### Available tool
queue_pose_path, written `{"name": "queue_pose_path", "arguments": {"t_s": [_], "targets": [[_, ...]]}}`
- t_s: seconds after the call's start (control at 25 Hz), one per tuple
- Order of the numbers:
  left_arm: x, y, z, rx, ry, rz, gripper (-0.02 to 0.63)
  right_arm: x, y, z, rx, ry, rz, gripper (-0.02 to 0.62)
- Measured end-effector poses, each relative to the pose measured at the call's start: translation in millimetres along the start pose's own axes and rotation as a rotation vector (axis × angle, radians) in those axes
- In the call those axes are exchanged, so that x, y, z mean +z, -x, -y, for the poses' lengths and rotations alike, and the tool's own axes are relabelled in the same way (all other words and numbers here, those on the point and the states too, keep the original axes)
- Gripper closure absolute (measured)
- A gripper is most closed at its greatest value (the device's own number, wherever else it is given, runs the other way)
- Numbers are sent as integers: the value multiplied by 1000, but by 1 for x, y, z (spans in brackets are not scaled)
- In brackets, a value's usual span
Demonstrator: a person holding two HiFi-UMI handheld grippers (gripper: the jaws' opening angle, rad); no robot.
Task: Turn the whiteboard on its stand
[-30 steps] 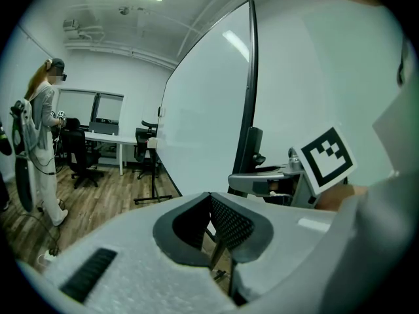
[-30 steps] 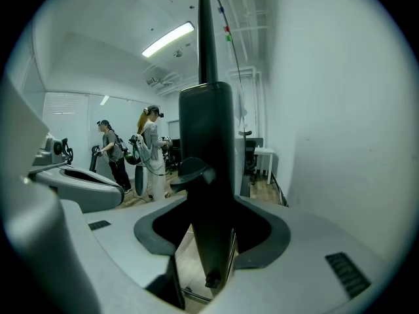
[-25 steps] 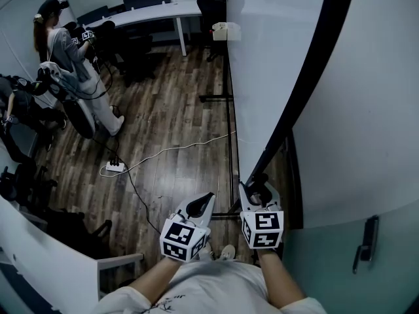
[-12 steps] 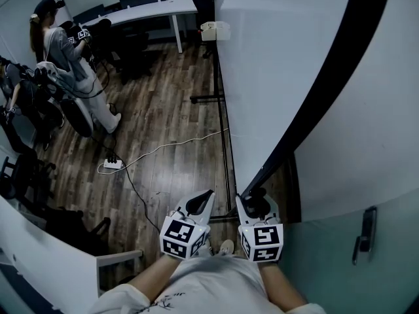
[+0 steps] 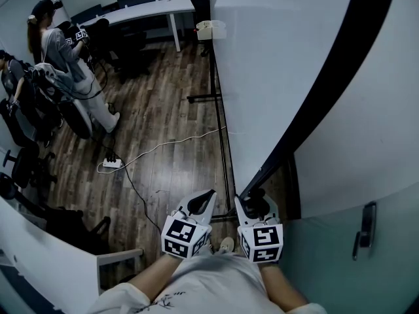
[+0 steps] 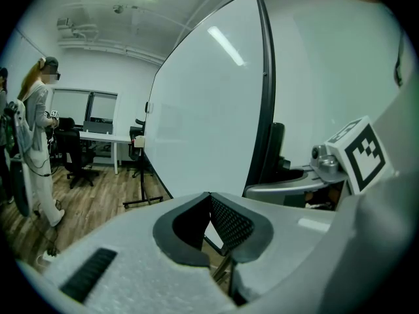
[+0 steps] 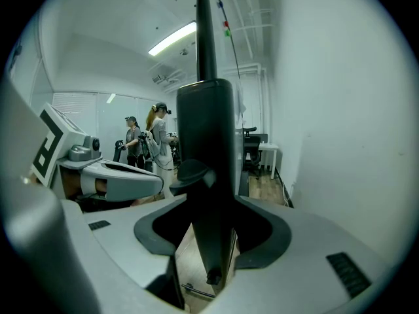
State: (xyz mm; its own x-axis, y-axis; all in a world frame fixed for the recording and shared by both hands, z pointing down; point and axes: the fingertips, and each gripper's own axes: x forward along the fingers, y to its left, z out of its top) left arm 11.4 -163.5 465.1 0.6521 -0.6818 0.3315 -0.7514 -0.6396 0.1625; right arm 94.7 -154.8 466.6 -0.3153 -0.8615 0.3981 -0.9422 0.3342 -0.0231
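Whiteboard: large white board with a dark frame (image 5: 275, 64), upright on its black metal stand (image 5: 226, 156). It runs away from the person along the right of the head view, and its near edge sits right at the grippers.
Right gripper: right gripper (image 5: 254, 200) is clamped on the board's dark frame edge (image 7: 208, 175). In its own view the black strip fills the gap between the jaws.
Left gripper: left gripper (image 5: 204, 200) has its jaws pressed together on nothing. It is just beside the right one and off the board.
Change: over the last second the board's far end has slid left in the head view. The near edge has stayed in the right gripper's hold, and both grippers have hardly shifted.
Meaning: the board seems to be starting to swing about its stand. This looks like an early part of the turn, with most of it left.
Floor: brown wood-plank floor (image 5: 157, 123) with a white power strip (image 5: 112, 165) near the stand. Its pale cable (image 5: 190, 141) runs towards the stand and could snag it.
Bystander: person in light clothes (image 5: 62, 51), well apart at far left.
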Motion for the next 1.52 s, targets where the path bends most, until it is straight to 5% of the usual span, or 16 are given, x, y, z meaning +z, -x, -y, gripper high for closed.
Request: {"name": "queue_pose_path", "arguments": {"t_s": [0.52, 0.96, 1.52], "targets": [[-16, 5, 17, -24, 6, -21, 595, -12, 25, 0, -37, -21, -6, 408], [-22, 16, 36, -47, 12, -23, 595, -22, 50, -7, -54, -42, -11, 578], [-22, 29, 45, -34, 9, -13, 595, -21, 55, -22, 11, -45, -10, 588]]}}
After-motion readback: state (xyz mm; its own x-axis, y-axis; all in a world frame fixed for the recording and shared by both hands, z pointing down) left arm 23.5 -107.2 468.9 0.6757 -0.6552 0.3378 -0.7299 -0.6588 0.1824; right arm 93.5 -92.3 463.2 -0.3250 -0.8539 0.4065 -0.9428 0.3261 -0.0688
